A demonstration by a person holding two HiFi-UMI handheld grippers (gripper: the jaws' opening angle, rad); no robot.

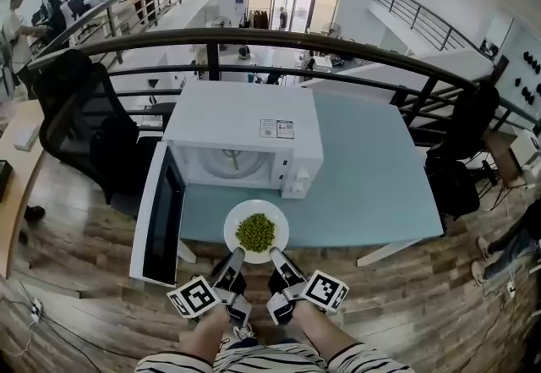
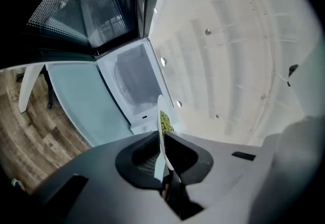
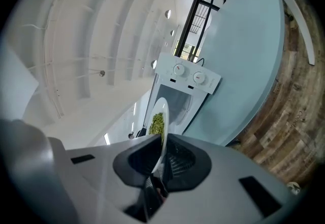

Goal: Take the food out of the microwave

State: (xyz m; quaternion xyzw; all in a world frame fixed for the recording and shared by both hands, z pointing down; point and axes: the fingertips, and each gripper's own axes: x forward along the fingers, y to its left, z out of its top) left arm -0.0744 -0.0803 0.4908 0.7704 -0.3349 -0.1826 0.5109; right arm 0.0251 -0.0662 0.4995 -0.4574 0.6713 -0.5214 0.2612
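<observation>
A white plate (image 1: pixel 256 230) with a heap of green peas (image 1: pixel 255 232) hangs in the air over the table's near edge, in front of the white microwave (image 1: pixel 245 136). My left gripper (image 1: pixel 234 258) is shut on the plate's near-left rim and my right gripper (image 1: pixel 276 256) on its near-right rim. In the left gripper view the plate (image 2: pixel 160 136) shows edge-on between the jaws, peas (image 2: pixel 164 122) on it. The right gripper view shows the same plate (image 3: pixel 161 131) and peas (image 3: pixel 157 124) clamped. The microwave door (image 1: pixel 161 224) stands swung open to the left; the glass turntable (image 1: pixel 232 161) inside is bare.
The light blue table (image 1: pixel 372 185) carries the microwave at its left part. A black office chair (image 1: pixel 84 122) stands left of the open door. A curved black railing (image 1: pixel 279 46) runs behind the table. Wooden floor lies below me.
</observation>
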